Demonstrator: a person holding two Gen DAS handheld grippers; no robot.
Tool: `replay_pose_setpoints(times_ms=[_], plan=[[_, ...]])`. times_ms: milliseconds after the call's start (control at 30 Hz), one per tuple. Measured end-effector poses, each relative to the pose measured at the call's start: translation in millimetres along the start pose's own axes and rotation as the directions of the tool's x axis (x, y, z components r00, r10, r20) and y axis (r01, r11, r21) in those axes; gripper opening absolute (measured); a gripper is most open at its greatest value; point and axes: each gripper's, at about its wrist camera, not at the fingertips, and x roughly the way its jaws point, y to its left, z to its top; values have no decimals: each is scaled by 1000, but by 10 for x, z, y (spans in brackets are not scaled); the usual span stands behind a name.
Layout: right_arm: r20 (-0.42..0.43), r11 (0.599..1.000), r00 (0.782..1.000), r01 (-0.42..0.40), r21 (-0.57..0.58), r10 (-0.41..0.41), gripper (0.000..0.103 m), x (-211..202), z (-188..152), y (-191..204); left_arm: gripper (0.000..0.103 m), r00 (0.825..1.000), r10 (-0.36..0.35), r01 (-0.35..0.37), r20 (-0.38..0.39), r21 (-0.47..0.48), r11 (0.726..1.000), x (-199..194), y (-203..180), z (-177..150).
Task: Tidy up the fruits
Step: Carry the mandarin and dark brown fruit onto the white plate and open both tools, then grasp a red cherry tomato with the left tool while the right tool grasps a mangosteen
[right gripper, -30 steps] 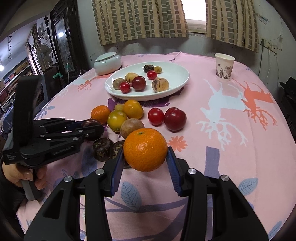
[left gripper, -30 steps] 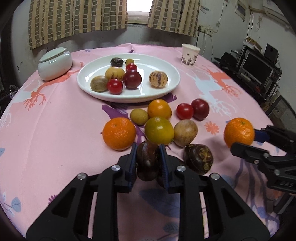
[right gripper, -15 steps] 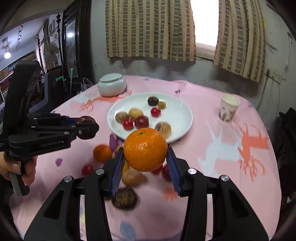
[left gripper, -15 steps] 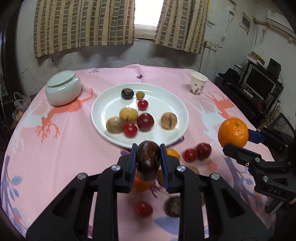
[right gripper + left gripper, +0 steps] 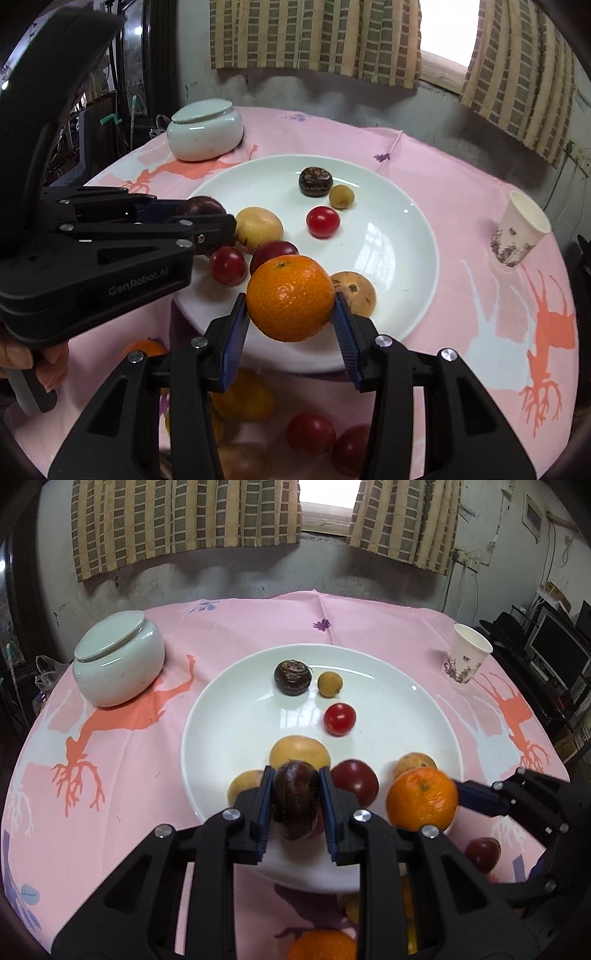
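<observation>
My left gripper [image 5: 295, 805] is shut on a dark brown round fruit [image 5: 294, 797] and holds it above the near part of the white plate [image 5: 229, 716]. My right gripper [image 5: 290, 321] is shut on an orange [image 5: 290, 297], held over the plate's near edge [image 5: 417, 295]; the orange also shows in the left wrist view [image 5: 421, 799]. The plate holds several fruits: a dark fruit [image 5: 291, 676], a small yellow one [image 5: 330, 684], a red tomato [image 5: 340, 719] and others. More fruits lie on the cloth below both grippers, partly hidden.
A white lidded jar [image 5: 118, 657] stands left of the plate. A paper cup [image 5: 467, 653] stands at the right. The round table has a pink cloth [image 5: 110, 760]. A wall and curtains are behind; shelves and a monitor are at the right.
Both grippers have lifted their fruits off the table and moved forward over the plate. The loose fruits on the cloth now lie beneath and behind the fingers.
</observation>
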Motion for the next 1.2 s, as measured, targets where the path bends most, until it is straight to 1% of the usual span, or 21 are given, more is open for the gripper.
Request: replay_pose_setpoints(times_ms=[33,67,100,133,167,200,267,333,433,500,600,667,767,867,967,1067,1200], plan=[[-5,1000,1000,5,-2,-5,49,47,11,1,40,1000,-2,2,16,-10,1000,-1,9,13],[-1,1000,1000,26,-11,-26,53,71,18,13,56,999,16,-15,39,-26,1000,-26,21,19],[9,999,999,47,-20,-47,60,70,25,29,81,997,52,-50,64,-40,998,-69,30,18],[27,997,997,73,-26,-73,66,30,25,37,84,990,92,-88,103,-48,995,-147,30,2],[53,996,995,90,-28,-88,67,-34,13,40,84,987,103,-100,119,-38,994,-198,17,-4],[70,996,994,90,-29,-88,67,-100,-9,31,84,987,105,-105,120,-13,994,-245,-4,-11],[85,996,993,85,-26,-82,67,-239,-54,8,84,985,131,-135,112,23,991,-337,-32,-39],[104,996,990,92,-11,-91,67,-384,-109,-35,86,980,153,-159,131,34,987,-467,-39,-103],[104,997,992,68,19,-70,67,-595,-208,-98,91,978,146,-155,151,49,987,-677,-69,-244],[110,997,991,67,34,-70,67,-750,-282,-116,93,977,146,-155,152,47,987,-791,-86,-333],[111,997,993,40,60,-47,67,-944,-455,-113,96,985,113,-118,127,30,993,-929,-96,-502],[100,996,995,18,83,-27,68,-1024,-601,-94,97,991,86,-89,100,24,996,-992,-109,-615],[75,995,997,2,97,-9,69,-1097,-885,5,97,992,46,-50,114,35,998,-1096,-155,-845],[65,996,998,-8,84,2,69,-1118,-1082,92,99,993,45,-50,106,45,998,-1085,-203,-1047],[49,997,999,-1,72,-3,69,-1109,-1192,130,99,997,45,-49,66,53,997,-1012,-215,-1144],[51,998,999,3,63,-6,69,-1107,-1243,121,99,994,69,-74,83,53,996,-1048,-189,-1222],[61,998,998,-14,62,10,69,-1137,-1268,96,99,994,67,-72,87,54,996,-1085,-137,-1311]])
